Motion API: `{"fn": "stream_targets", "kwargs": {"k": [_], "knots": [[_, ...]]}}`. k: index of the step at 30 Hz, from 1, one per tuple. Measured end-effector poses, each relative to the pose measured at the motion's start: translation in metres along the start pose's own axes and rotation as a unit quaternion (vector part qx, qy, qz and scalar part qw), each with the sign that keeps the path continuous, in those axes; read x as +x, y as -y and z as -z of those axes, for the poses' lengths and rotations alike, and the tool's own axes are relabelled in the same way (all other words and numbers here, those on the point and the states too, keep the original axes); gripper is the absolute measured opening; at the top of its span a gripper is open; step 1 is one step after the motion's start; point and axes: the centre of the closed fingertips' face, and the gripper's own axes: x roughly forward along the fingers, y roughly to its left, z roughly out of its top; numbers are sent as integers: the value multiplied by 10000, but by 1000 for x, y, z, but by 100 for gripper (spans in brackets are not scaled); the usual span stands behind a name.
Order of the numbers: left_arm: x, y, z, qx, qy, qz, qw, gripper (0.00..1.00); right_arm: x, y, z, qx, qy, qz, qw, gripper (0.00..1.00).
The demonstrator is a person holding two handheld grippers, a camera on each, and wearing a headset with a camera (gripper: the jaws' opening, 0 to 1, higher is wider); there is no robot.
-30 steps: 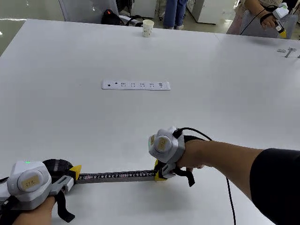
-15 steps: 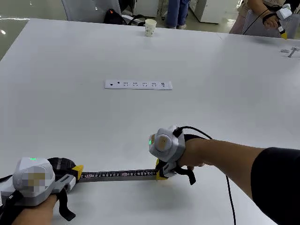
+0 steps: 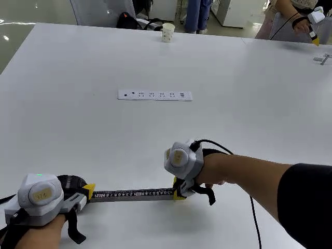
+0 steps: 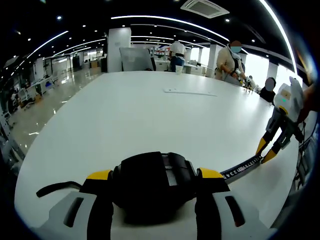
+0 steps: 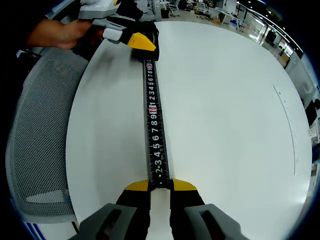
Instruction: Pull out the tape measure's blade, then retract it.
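Our right gripper (image 5: pixel 160 186) is pinching the blade (image 5: pixel 152 115) by its tip; our left gripper (image 4: pixel 155 174) is clamping the tape measure case (image 4: pixel 152 196). Both are sitting low on the table (image 3: pixel 155 145), blade stretched flat between them. We are judging the blade thin, springy, sharp-edged, likely snapping back fast, so gripping the tip hook suits best.

White table (image 3: pixel 233 104) w/ power strip (image 3: pixel 154 95), paper cup (image 3: pixel 168 31); glossy floor (image 3: pixel 13 39) beyond.

On tabletop (image 3: pixel 233 114): tape measure (image 3: pixel 71 182) near left, blade (image 3: pixel 132 195) running right to right gripper (image 3: pixel 178 195); power strip (image 3: pixel 154 95) behind it; paper cup (image 3: pixel 167 31) at far edge.
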Motion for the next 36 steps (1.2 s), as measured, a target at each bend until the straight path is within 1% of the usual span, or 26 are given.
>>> {"fn": "stream_targets", "kwargs": {"k": [8,11,22,36], "knots": [[-1,2,2,4,-26,7,10000,62,1,0,-2,-48,21,42,10000,10],[-1,2,2,2,-44,14,10000,62,2,1,-3,-123,39,48,9999,10],[-1,2,2,-12,-75,17,10000,62,3,1,-8,-60,103,24,9999,10],[0,2,2,-30,-103,34,9999,62,4,0,-11,-90,66,39,9999,11]]}}
